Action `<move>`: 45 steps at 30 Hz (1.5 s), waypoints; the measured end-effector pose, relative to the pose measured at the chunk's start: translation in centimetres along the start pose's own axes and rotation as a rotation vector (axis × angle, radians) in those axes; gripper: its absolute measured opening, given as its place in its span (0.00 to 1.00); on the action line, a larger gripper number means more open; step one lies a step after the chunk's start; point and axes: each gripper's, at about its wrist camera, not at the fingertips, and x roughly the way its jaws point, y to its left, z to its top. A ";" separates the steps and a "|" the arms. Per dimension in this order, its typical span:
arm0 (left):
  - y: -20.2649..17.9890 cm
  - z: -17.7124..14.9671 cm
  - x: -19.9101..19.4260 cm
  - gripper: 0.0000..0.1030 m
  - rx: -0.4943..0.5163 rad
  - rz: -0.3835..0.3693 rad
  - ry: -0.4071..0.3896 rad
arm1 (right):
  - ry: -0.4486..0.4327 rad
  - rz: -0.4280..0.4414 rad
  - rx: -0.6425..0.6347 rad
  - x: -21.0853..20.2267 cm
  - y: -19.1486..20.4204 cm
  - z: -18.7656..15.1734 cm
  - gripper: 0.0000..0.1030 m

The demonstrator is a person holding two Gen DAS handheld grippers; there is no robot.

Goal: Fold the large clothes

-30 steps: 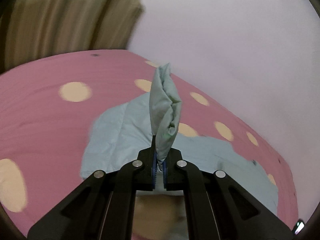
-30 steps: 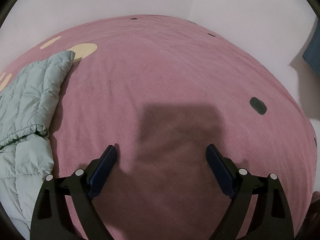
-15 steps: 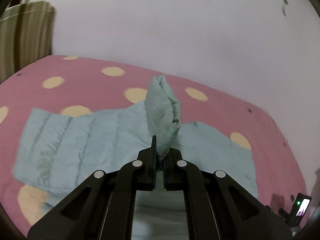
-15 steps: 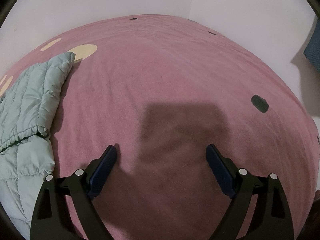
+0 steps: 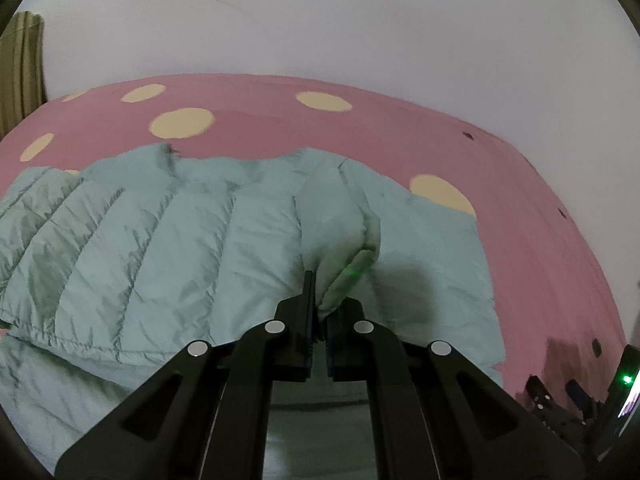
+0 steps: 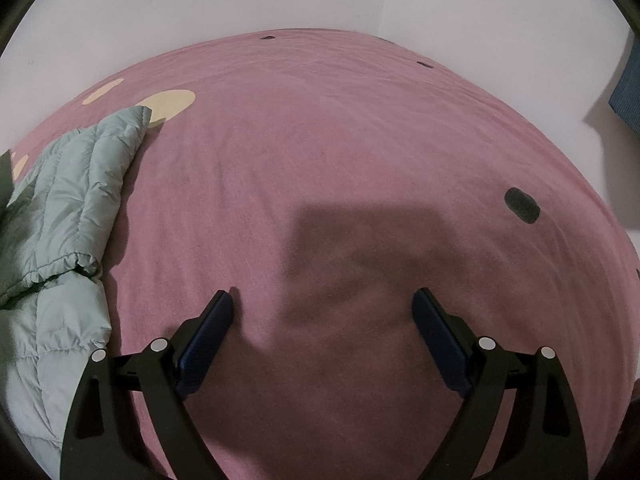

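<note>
A pale green quilted jacket (image 5: pixel 168 240) lies spread on a pink bed cover (image 5: pixel 540 220) with cream dots. My left gripper (image 5: pixel 318 312) is shut on a bunched fold of the jacket (image 5: pixel 336 220) and holds it low over the spread part. My right gripper (image 6: pixel 322 304) is open and empty, resting low over bare pink cover. In the right wrist view the jacket (image 6: pixel 68 200) lies at the far left, apart from the gripper. The right gripper also shows at the lower right of the left wrist view (image 5: pixel 560 400).
A white wall (image 5: pixel 320 20) runs behind the bed. A striped curtain (image 5: pixel 20 64) hangs at the far left. A blue item (image 6: pixel 628 92) hangs on the wall at the right. A dark spot (image 6: pixel 522 205) marks the cover at the right.
My left gripper has swung right and come down with the held fold, now low over the spread jacket. In the right wrist view the jacket's near part has shifted slightly; the right gripper has stayed still.
</note>
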 end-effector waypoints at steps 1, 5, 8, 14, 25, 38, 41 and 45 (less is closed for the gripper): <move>-0.4 -0.2 0.2 0.04 0.005 -0.004 0.005 | 0.000 -0.001 0.000 0.0 0.0 0.0 0.88; -2.5 -1.0 1.7 0.04 0.030 -0.018 0.036 | 0.000 -0.001 0.000 0.0 0.0 0.0 0.88; -3.4 -1.6 2.4 0.05 0.039 -0.024 0.070 | 0.000 -0.002 0.000 0.0 0.0 0.0 0.88; -3.7 -1.9 0.9 0.43 0.062 -0.044 0.089 | 0.000 -0.003 -0.002 0.0 0.2 0.0 0.88; 5.2 -2.9 -7.9 0.57 0.059 0.064 -0.020 | -0.005 -0.011 -0.010 -0.3 0.3 0.2 0.87; 25.3 -3.1 -9.8 0.57 -0.230 0.354 -0.024 | -0.090 0.308 -0.151 -6.1 12.5 5.6 0.86; 26.6 -2.8 -9.4 0.57 -0.245 0.345 -0.017 | -0.015 0.339 -0.183 -3.9 15.8 6.0 0.68; 27.1 -2.3 -9.4 0.60 -0.239 0.324 -0.028 | 0.088 0.394 -0.213 -1.8 17.9 5.6 0.20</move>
